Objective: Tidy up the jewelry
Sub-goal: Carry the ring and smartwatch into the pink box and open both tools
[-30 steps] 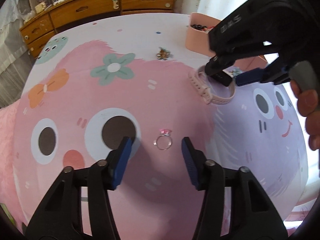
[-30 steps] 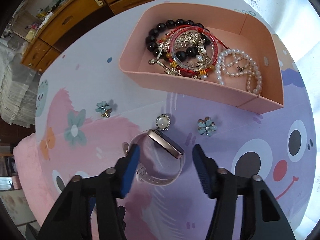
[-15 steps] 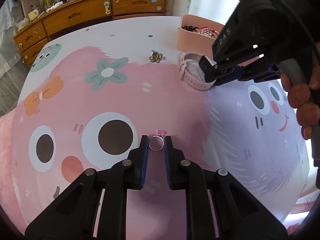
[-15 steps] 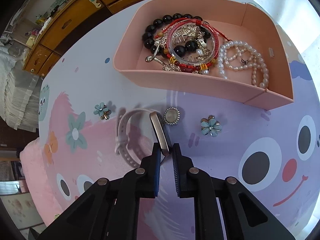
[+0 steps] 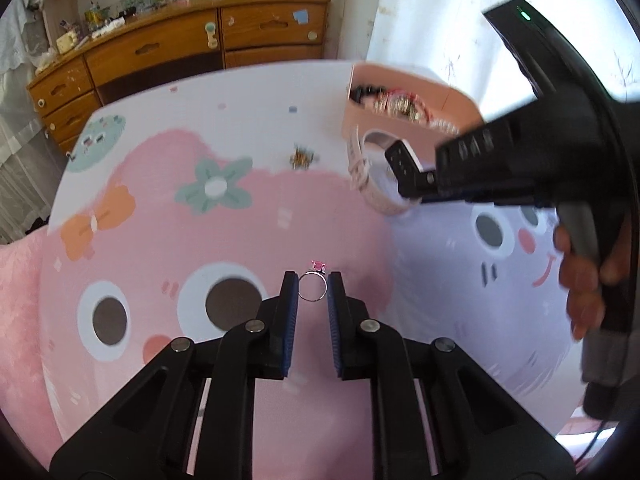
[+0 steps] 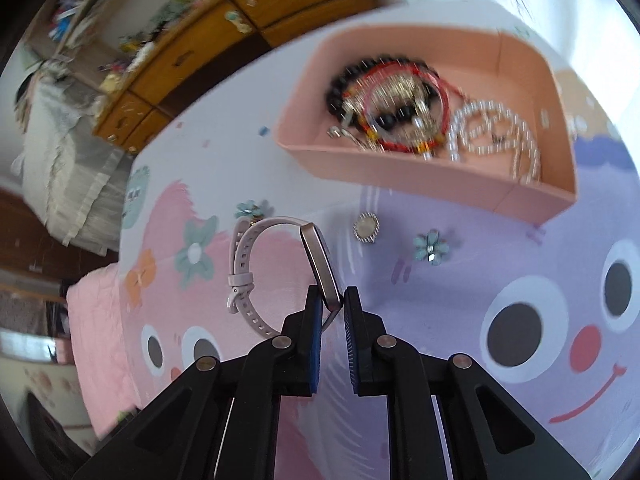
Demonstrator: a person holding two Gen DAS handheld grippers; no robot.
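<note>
- Left wrist view: silver ring [image 5: 313,286] w/ small pink ornament sat pinched between the left gripper [image 5: 312,294] pads, band edges touching both blue pads. Jaws had just been closing; now clenched on the ring, which looked clear of the cartoon mat [image 5: 224,248].
- Right wrist view: pink-strap watch [image 6: 280,264] was held by its slim case end in the right gripper [image 6: 331,304], strap loop hanging out to the left, seemingly off the mat. Those jaws had also just been closing, now clamped on the case.
- Pink tray [image 6: 400,168] stood beyond the watch, near but apart; already held black beads, red bangles & a pearl strand [image 6: 492,140].
- Loose on the mat betw. watch & tray: round pearl-faced brooch [image 6: 366,227], blue flower clip [image 6: 431,247], 2nd blue flower clip [image 6: 252,209] just behind the strap.
- Person's hand [image 5: 584,280] showed at right of the left view, holding the right gripper's handle.
- Judgement: step = carry both pieces to the tray. Keep squeeze steady; ring grip is thin, so avoid wrist roll or it could pop out.
- Watch hangs off one end, may swing; move slow, lift strap over the tray wall, lower before letting go.
- Drop the watch in the free corner, not on the pearls; ring after, low to the floor.
</note>
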